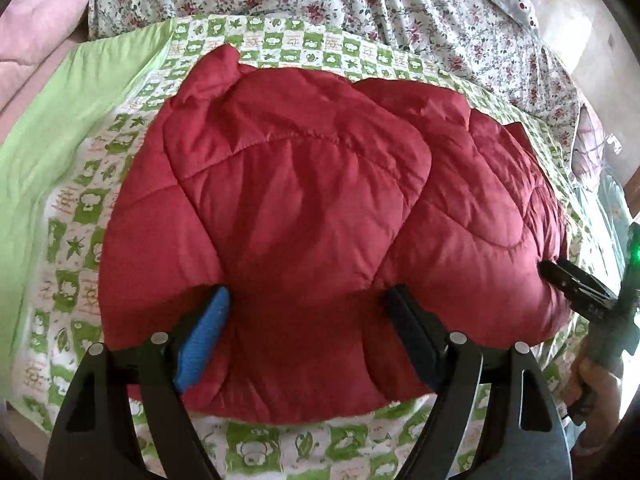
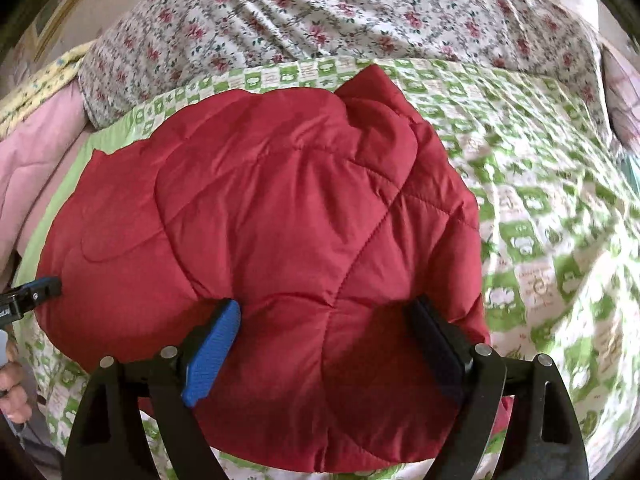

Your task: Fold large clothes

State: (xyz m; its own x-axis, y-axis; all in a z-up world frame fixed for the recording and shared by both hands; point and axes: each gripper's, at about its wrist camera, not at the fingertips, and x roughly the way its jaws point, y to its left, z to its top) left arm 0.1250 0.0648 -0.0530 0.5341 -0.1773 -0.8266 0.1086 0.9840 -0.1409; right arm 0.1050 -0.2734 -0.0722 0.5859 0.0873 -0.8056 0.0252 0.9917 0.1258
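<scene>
The red quilted jacket (image 1: 304, 216) is lying folded into a thick bundle on the green-checked sheet (image 1: 100, 208), with a floral sheet (image 1: 360, 12) bunching up behind it and pink bedding (image 1: 36, 40) sitting off to the far left.

The left gripper (image 1: 308, 308) is standing wide over the near edge of the bundle, its 2 fingers spread and pressing into the puffy fabric on either side of a bulge; whether it is actually gripping, I cannot tell.

The right gripper (image 2: 324, 316) is doing the same further along the jacket: jaws wide, blue pad (image 2: 212, 352) and black pad (image 2: 436, 344) sinking into the padding, grip unclear.

In the left wrist view it is showing at the bundle's right end, with a hand (image 1: 600, 384) holding its handle.
</scene>
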